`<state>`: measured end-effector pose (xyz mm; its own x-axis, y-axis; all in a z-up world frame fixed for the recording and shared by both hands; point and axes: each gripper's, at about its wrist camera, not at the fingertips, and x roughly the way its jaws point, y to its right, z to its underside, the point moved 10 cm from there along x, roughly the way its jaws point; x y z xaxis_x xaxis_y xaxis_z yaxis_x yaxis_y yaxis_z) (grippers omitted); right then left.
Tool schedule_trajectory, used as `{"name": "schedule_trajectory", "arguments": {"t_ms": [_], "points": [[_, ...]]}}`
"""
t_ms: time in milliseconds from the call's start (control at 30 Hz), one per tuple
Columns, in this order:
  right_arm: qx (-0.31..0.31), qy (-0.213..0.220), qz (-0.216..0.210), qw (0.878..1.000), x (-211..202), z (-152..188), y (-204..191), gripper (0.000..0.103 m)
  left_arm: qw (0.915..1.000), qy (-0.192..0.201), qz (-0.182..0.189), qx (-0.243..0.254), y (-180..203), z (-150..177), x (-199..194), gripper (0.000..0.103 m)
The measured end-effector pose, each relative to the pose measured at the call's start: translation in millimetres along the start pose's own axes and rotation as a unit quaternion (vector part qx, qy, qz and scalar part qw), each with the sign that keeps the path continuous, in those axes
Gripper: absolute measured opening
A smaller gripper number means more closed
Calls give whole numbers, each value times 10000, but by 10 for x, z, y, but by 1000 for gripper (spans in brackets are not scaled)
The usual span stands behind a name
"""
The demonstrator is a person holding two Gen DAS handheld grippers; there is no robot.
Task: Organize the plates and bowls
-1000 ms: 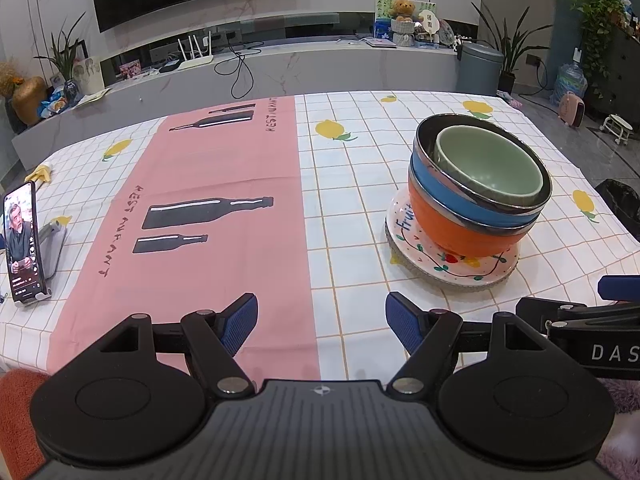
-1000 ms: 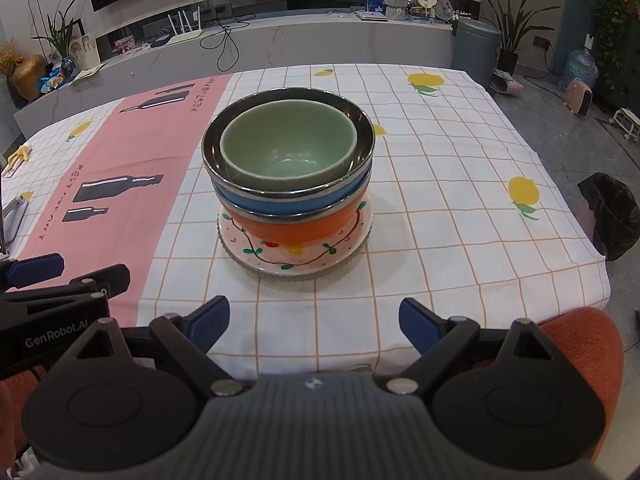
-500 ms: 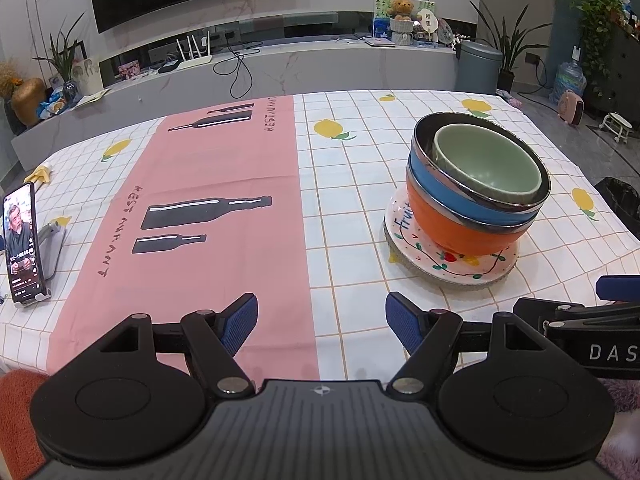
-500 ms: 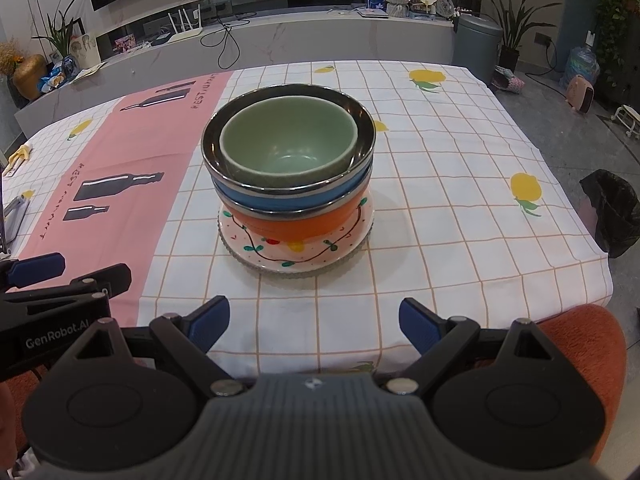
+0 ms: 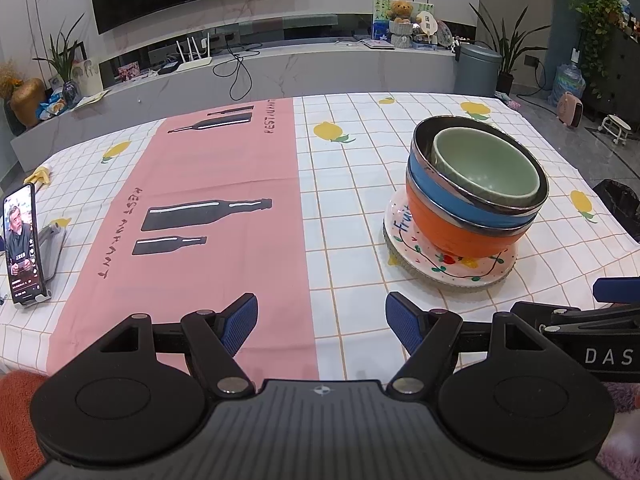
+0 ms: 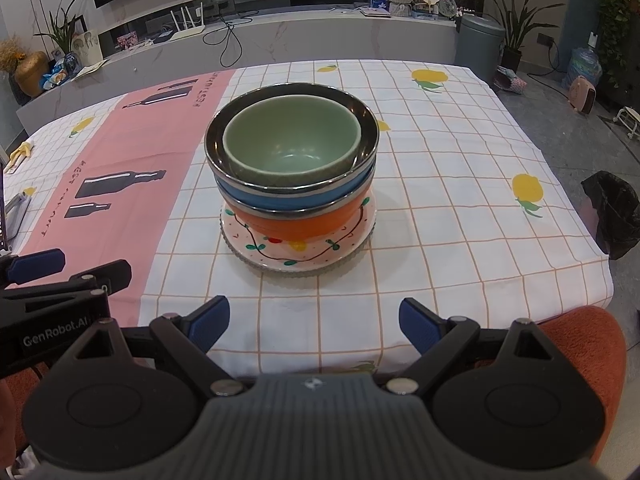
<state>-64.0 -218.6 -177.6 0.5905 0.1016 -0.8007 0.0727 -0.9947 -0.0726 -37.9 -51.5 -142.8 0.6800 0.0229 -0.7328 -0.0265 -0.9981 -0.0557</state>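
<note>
Plates and bowls look sorted already, as we read it. Going left to right: our left hand-held gripper point(image 5: 321, 318) hangs wide and empty over the pink strip of the table point(image 5: 224, 184); right of it stands the stack, a green bowl point(image 6: 292, 146) nested in a blue bowl point(image 6: 296, 196), that in an orange bowl point(image 6: 300, 224), all on the painted plate point(image 6: 298, 254); then our right hand-held gripper point(image 6: 314, 322), equally wide and empty. We judge little remains.
</note>
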Motion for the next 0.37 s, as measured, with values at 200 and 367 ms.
{"name": "schedule_trajectory", "arguments": {"t_ms": [200,367], "points": [[-30,-19,-8,10000,5,1,-11,90,10000,13,7,-9,-3,-13,-14,86],[-50,-43,-18,10000,12,4,-25,90,10000,72,23,-36,-18,-28,-51,86]]}}
